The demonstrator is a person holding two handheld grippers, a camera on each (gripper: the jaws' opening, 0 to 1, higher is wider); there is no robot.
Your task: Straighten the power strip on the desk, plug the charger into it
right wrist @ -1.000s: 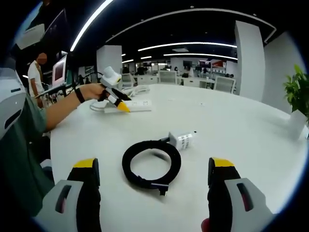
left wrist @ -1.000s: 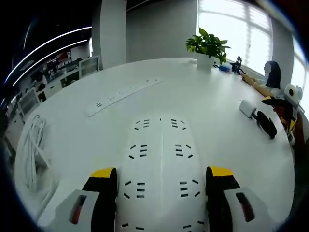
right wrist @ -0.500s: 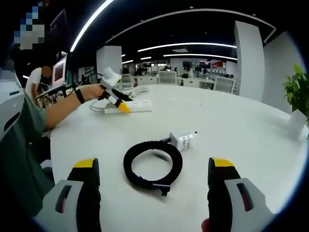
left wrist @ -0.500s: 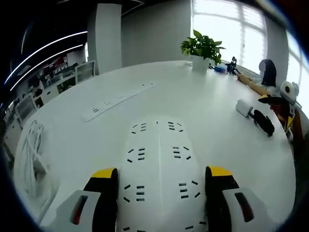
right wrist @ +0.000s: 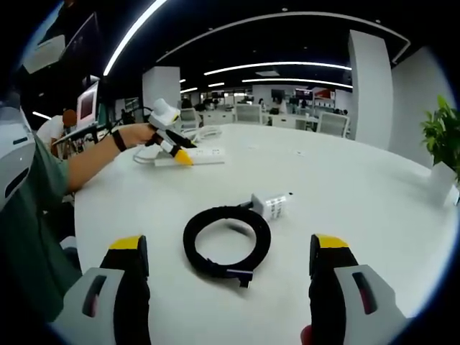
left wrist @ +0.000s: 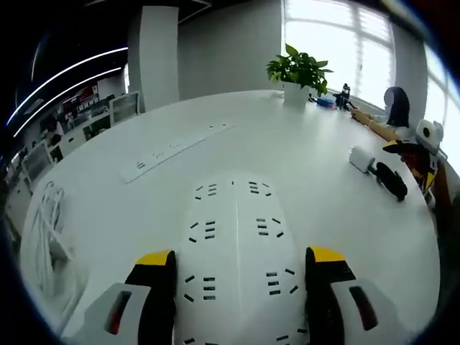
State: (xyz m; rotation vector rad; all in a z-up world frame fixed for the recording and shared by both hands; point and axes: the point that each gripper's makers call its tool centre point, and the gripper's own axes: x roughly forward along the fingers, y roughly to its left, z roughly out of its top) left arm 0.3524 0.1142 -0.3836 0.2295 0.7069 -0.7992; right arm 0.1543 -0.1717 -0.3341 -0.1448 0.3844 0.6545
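Note:
A wide white power strip (left wrist: 237, 244) lies on the white desk (left wrist: 309, 172) and runs away from me. My left gripper (left wrist: 241, 262) is shut on it, one yellow-tipped jaw pressed to each long side. In the right gripper view that left gripper (right wrist: 170, 138), held by a hand, grips the power strip (right wrist: 201, 156) at the far left. The white charger (right wrist: 272, 207) lies with its black cable coil (right wrist: 226, 241) just ahead of my right gripper (right wrist: 230, 259), which is open and holds nothing. The left gripper view has the charger (left wrist: 359, 159) at the right, next to the right gripper (left wrist: 411, 154).
A second, long thin power strip (left wrist: 176, 144) lies further back on the desk. A potted plant (left wrist: 298, 68) stands at the far edge. A white cord bundle (left wrist: 47, 215) lies at the left. A person (left wrist: 399, 108) sits at the far right. Office chairs (right wrist: 330, 123) ring the desk.
The left gripper view has shifted a little while the power strip stays fixed between its jaws. The right gripper view is almost unchanged; the cable coil sits slightly lower.

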